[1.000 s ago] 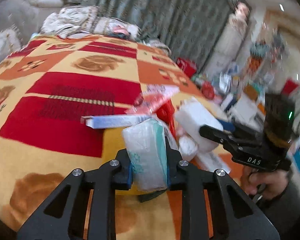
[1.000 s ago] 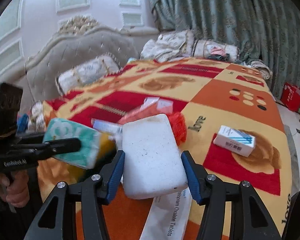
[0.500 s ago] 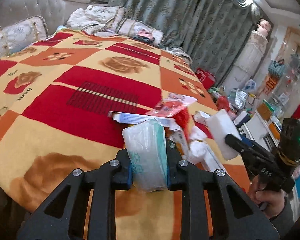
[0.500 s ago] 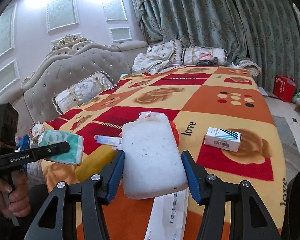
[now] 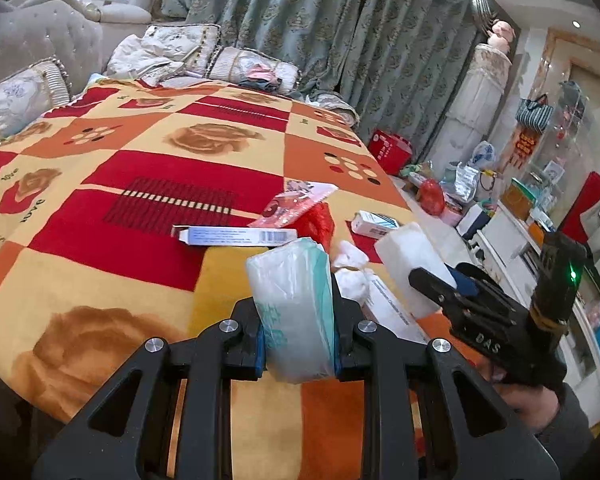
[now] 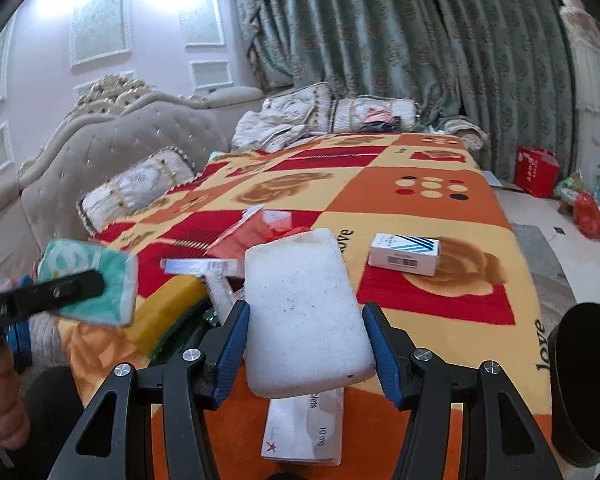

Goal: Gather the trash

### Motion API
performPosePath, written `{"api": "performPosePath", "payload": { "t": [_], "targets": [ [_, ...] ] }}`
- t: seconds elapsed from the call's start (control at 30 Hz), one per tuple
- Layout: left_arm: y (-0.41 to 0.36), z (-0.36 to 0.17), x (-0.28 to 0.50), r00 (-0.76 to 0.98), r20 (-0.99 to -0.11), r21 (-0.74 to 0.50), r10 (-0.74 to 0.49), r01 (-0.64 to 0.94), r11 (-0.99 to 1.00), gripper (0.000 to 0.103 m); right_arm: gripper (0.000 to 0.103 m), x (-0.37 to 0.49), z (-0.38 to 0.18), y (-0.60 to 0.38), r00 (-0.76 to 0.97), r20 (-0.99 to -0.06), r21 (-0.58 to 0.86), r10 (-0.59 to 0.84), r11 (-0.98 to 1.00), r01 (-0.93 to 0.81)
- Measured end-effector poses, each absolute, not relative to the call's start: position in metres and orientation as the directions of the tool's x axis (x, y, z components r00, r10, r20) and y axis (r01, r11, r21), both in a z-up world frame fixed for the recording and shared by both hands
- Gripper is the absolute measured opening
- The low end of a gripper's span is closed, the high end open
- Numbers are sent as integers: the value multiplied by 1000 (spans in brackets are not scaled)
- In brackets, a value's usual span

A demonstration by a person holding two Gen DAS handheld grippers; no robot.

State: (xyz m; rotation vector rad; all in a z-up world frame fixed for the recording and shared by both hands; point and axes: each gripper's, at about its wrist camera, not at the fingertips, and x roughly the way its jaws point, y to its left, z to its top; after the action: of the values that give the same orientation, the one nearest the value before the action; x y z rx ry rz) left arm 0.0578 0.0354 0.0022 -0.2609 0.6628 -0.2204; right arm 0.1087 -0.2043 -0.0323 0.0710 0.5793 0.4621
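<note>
My left gripper (image 5: 298, 344) is shut on a white and teal tissue pack (image 5: 294, 308), held above the near edge of the bed; the pack also shows in the right wrist view (image 6: 90, 280). My right gripper (image 6: 306, 354) is shut on a white foam block (image 6: 304, 316), which also shows in the left wrist view (image 5: 410, 264). On the blanket lie a long blue-white box (image 5: 236, 237), a red wrapper (image 5: 292, 206), a red crumpled bag (image 5: 318, 222), white crumpled paper (image 5: 352, 268), a tablet box (image 6: 304, 424) and a small striped box (image 6: 404, 254).
The bed carries a red, orange and yellow patterned blanket (image 5: 140, 184) with pillows (image 6: 136, 188) by the headboard. A yellow object (image 6: 168, 308) lies at the near edge. Curtains hang behind. Clutter, a red box (image 6: 536, 170) and bags stand on the floor at right.
Both grippers have risen and pulled back from the bed while keeping their loads. The trash pile now lies farther off and lower in both views.
</note>
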Motion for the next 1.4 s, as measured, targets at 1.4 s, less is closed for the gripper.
{"api": "performPosePath", "payload": {
  "t": [1.4],
  "targets": [
    [13,-5,66,740,-607,-290,-290,133,948,21,56,104,-30,-192,723,-525,145,449,884,-444]
  ]
}}
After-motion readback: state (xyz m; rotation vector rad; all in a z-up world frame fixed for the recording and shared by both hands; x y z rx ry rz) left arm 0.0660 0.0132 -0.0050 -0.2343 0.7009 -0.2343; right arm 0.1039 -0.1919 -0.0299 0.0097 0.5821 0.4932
